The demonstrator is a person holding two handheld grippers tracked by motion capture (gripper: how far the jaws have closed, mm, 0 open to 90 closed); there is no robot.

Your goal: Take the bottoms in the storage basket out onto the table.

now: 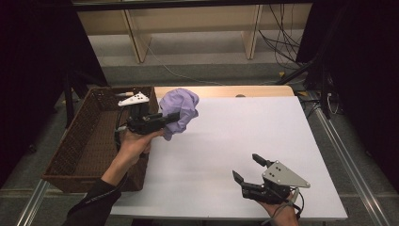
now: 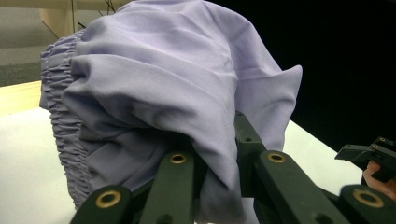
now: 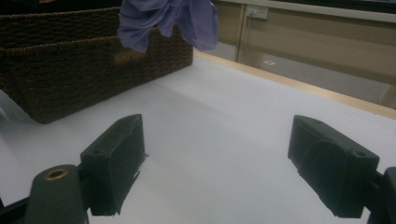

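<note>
A bunched lilac cloth [image 1: 181,109] with a gathered elastic edge hangs in the air above the table's left part, beside the wicker basket [image 1: 84,141]. My left gripper [image 1: 171,121] is shut on it; in the left gripper view the cloth [image 2: 154,93] drapes over both jaws and hides their tips. My right gripper [image 1: 248,168] rests near the table's front edge at the right, open, with nothing between its fingers [image 3: 116,163]. The right gripper view looks along the white tabletop [image 3: 224,126] toward the hanging cloth [image 3: 168,21] and the basket [image 3: 70,70].
The dark brown wicker basket stands off the table's left edge, its inside bare as far as it shows. The white table [image 1: 244,136] has a wooden strip along its far edge. Cables [image 1: 282,42] and shelf legs lie on the floor behind.
</note>
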